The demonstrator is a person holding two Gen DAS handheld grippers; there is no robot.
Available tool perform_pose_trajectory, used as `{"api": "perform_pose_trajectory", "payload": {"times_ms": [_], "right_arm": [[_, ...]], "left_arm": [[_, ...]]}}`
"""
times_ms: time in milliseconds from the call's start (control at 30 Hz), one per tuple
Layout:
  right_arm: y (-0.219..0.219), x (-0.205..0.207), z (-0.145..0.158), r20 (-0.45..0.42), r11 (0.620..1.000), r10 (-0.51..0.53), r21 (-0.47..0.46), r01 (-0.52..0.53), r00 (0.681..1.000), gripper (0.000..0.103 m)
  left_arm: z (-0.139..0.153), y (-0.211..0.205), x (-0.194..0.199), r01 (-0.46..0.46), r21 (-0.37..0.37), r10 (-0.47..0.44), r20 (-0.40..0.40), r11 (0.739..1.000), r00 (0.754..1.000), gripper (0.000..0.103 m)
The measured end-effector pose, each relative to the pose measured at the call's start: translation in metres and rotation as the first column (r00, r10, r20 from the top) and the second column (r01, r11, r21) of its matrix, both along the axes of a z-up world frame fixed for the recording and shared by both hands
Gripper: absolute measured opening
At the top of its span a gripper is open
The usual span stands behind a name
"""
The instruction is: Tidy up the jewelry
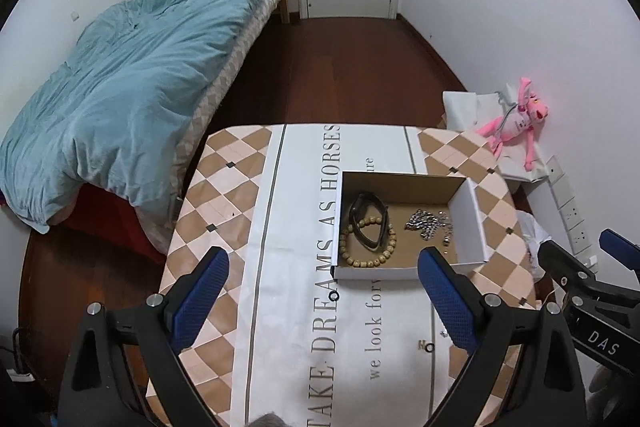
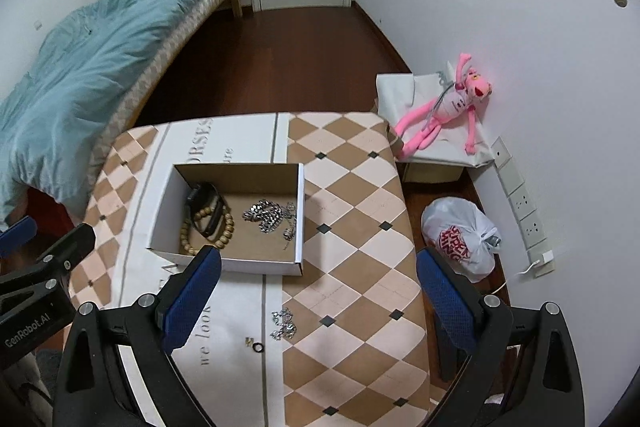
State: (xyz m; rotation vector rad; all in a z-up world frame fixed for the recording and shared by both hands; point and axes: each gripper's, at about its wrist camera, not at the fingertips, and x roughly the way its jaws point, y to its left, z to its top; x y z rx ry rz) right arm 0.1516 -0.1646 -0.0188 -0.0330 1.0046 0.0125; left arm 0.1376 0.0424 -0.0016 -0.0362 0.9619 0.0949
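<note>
Both grippers (image 1: 322, 281) (image 2: 318, 281) released, empty | small chain (image 2: 283, 323) and ring (image 2: 258, 347) loose on worktop (image 2: 352, 211), lower centre, outside box (image 2: 298, 215) | risked slipping or snagging: tiny, flat, limp.

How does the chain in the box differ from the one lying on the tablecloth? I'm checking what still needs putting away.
The silver chain in the box lies inside the cardboard box, beside the bead bracelet; the loose chain lies outside it on the tablecloth, near a small black ring. The boxed chain looks bulkier, with heavier links; the loose one looks smaller and finer. Both are silver-coloured metal, heaped rather than laid straight.
</note>
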Motion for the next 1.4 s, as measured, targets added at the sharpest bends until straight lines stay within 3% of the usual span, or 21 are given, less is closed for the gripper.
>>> {"api": "perform_pose_trajectory", "payload": {"times_ms": [200, 333, 467, 600, 733, 967, 1067, 1100, 1167, 1200, 1400], "right_arm": [[-0.001, -0.019, 0.023, 0.043, 0.999, 0.008, 0.032, -0.009, 0.999, 0.099], [-0.007, -0.027, 0.018, 0.018, 0.998, -0.001, 0.058, 0.0, 1.0, 0.099], [-0.011, -0.029, -0.027, -0.083, 0.998, -0.008, 0.066, 0.014, 0.997, 0.099], [-0.017, -0.027, -0.088, -0.208, 0.992, -0.012, 0.121, 0.038, 0.978, 0.097], [-0.02, -0.024, -0.137, -0.286, 0.987, -0.015, 0.152, 0.06, 0.958, 0.077], [-0.011, -0.014, -0.179, -0.317, 0.986, -0.001, 0.16, 0.055, 0.948, 0.071], [-0.002, -0.013, -0.185, -0.303, 0.99, 0.014, 0.137, 0.029, 0.953, 0.06], [0.002, -0.013, -0.186, -0.294, 0.992, 0.025, 0.123, 0.012, 0.955, 0.056], [0.007, -0.015, -0.187, -0.274, 0.996, 0.033, 0.085, -0.01, 0.961, 0.03], [0.007, -0.015, -0.188, -0.27, 0.996, 0.038, 0.087, -0.015, 0.962, 0.008], [-0.017, -0.022, -0.178, -0.258, 0.99, 0.014, 0.14, 0.023, 0.966, 0.003]], "left_arm": [[0.018, 0.0, -0.016, -0.003, -0.023, 0.004, 0.019, 1.0, 1.0, 0.096], [0.016, 0.004, -0.024, -0.033, -0.009, 0.033, 0.032, 0.999, 0.999, 0.096], [-0.013, 0.007, -0.029, -0.054, 0.027, 0.054, -0.01, 0.998, 0.998, 0.096], [-0.066, 0.013, -0.034, -0.084, 0.066, 0.092, -0.121, 0.994, 0.988, 0.096], [-0.111, 0.021, -0.041, -0.115, 0.083, 0.13, -0.217, 0.99, 0.967, 0.096], [-0.152, 0.029, -0.049, -0.138, 0.115, 0.167, -0.302, 0.984, 0.938, 0.096], [-0.159, 0.031, -0.051, -0.144, 0.11, 0.173, -0.323, 0.983, 0.931, 0.096], [-0.16, 0.032, -0.05, -0.144, 0.111, 0.173, -0.326, 0.983, 0.929, 0.096], [-0.162, 0.031, -0.05, -0.14, 0.115, 0.171, -0.329, 0.983, 0.929, 0.096], [-0.162, 0.03, -0.05, -0.137, 0.113, 0.167, -0.329, 0.984, 0.929, 0.096], [-0.155, 0.007, -0.048, -0.089, 0.084, 0.111, -0.313, 0.992, 0.943, 0.096]]}}
